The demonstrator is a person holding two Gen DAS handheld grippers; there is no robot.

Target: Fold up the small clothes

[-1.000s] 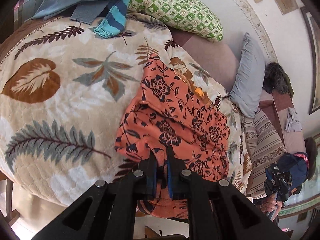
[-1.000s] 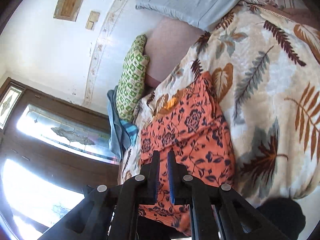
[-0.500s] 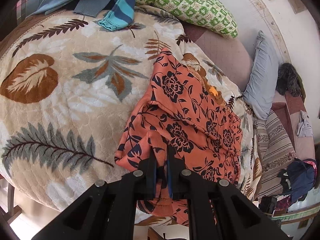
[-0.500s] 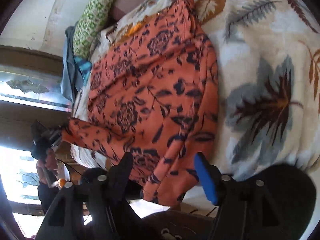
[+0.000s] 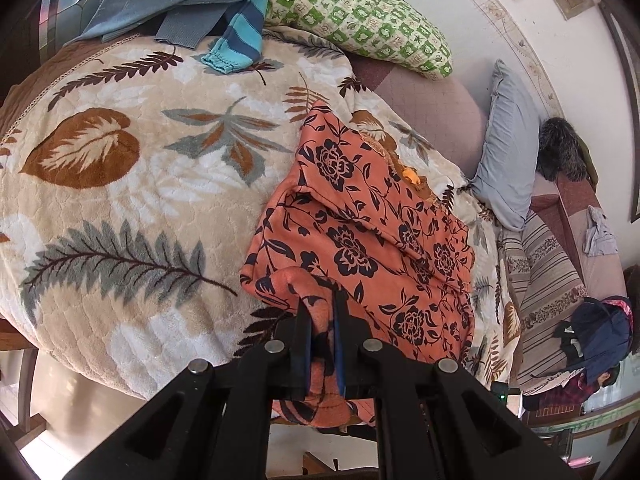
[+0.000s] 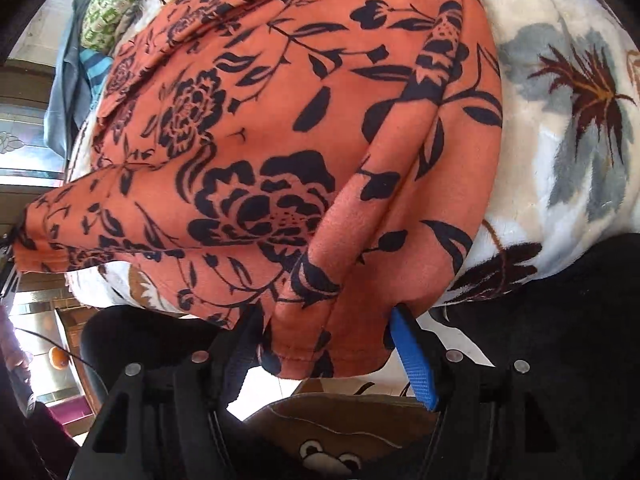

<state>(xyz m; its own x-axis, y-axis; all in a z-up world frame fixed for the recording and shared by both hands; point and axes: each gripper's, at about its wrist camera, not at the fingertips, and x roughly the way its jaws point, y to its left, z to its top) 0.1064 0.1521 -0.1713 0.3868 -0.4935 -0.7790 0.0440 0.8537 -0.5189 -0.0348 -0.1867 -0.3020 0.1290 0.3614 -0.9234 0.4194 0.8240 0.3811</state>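
A home bedroom is indicated by a bed (image 5: 120, 200), with pillows (image 5: 360, 20) heaped at its head.

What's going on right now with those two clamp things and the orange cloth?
Left hand-held gripper shut on orange black-flowered fleece garment. Right hand-held gripper open, jaws straddling its hanging hem. Garment on leaf-print blanket. Nothing in the way.

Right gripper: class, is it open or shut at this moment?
Open. The right gripper has its jaws wide apart, with the orange garment's hem hanging loose between them.
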